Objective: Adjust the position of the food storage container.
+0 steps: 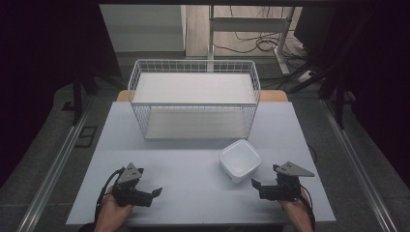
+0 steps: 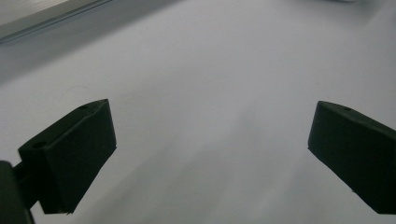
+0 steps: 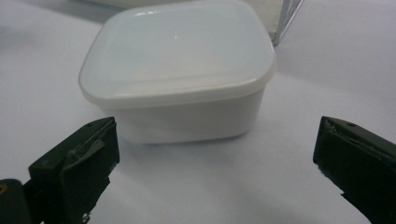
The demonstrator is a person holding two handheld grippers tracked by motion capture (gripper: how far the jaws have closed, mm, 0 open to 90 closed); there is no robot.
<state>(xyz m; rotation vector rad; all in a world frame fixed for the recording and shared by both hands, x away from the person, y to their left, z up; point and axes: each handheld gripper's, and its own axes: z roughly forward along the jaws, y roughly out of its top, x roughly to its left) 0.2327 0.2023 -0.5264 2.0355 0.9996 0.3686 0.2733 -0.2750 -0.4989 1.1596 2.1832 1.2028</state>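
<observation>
**Two black hand-held grippers, bare forearms**

The left hand-held gripper (image 1: 155, 192), at 7 o'clock in the high view, is matte black with blocky, wedge-shaped jaws, a grey three-cornered plate on top and a black cable looping by the wrist. The right hand-held gripper (image 1: 255, 183), at 5 o'clock, matches it; its pads (image 3: 88, 154) look scuffed and chipped. Small screw holes dot the jaw tops. No sleeves reach the wrists.

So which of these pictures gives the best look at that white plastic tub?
The right gripper view: the white tub sits close in front of the open jaws, lid and side wall clear. The high view shows it small, on the table ahead of the right gripper. The left gripper view looks across bare table.
</observation>
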